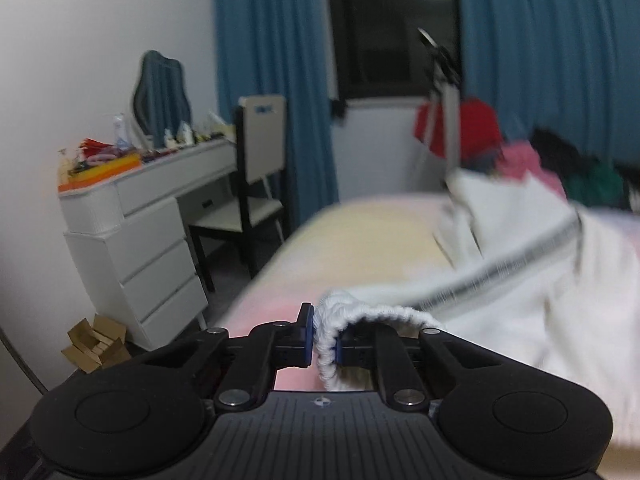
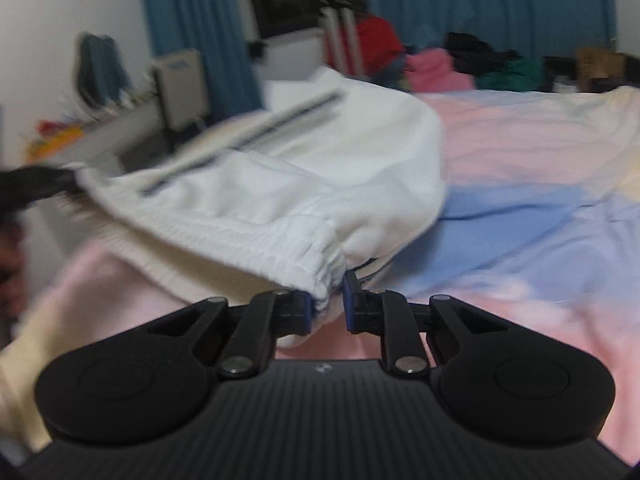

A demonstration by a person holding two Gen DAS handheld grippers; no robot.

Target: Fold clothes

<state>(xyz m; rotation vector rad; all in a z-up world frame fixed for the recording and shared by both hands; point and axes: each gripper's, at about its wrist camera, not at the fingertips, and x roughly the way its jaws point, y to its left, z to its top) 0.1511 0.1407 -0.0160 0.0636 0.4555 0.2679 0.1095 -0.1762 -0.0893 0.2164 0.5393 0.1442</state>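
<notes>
A white garment (image 2: 280, 184) with a dark side stripe and an elastic waistband hangs stretched above the bed between my two grippers. My left gripper (image 1: 323, 338) is shut on one end of the ribbed waistband (image 1: 360, 316); the garment (image 1: 540, 272) spreads away to the right. My right gripper (image 2: 328, 306) is shut on the other end of the waistband (image 2: 320, 280). The left gripper shows as a dark blur at the left edge of the right wrist view (image 2: 28, 192). Both views are motion-blurred.
The bed has a pink, yellow and blue sheet (image 2: 540, 208). A pile of coloured clothes (image 2: 440, 64) lies at its far side by blue curtains (image 1: 272, 80). A white dresser (image 1: 132, 232) and chair (image 1: 256, 176) stand left of the bed. A tripod (image 1: 444, 92) stands by the window.
</notes>
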